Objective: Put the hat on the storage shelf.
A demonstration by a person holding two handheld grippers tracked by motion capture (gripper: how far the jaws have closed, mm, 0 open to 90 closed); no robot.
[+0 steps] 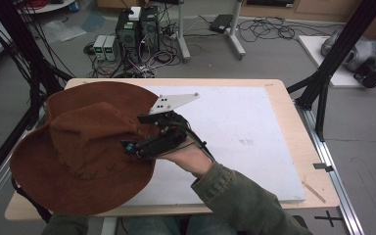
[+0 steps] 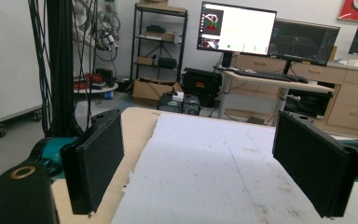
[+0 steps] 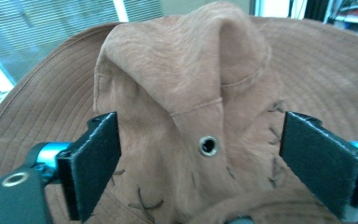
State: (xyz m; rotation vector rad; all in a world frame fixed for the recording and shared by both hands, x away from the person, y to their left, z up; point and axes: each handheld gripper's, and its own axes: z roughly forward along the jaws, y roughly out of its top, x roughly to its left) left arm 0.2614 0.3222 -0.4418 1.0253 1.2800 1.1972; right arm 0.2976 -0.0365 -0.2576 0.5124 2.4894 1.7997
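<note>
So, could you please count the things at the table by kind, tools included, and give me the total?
Brown hat: 1
White board on the table: 1
Hand-held tools: 2, the right tool open in front of the hat's crown, the left tool open over the board
Total: 4

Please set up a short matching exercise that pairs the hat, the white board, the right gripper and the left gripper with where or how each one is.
Things:
1. hat
2. white board
3. right gripper
4. left gripper

Places or states:
A. jaws open, with the hat's crown in front of them
B. lying flat on the wooden table
C. brown, over the table's left side
D. jaws open, with only the bare board ahead of them

Pairs: 1-C, 2-B, 3-A, 4-D
</note>
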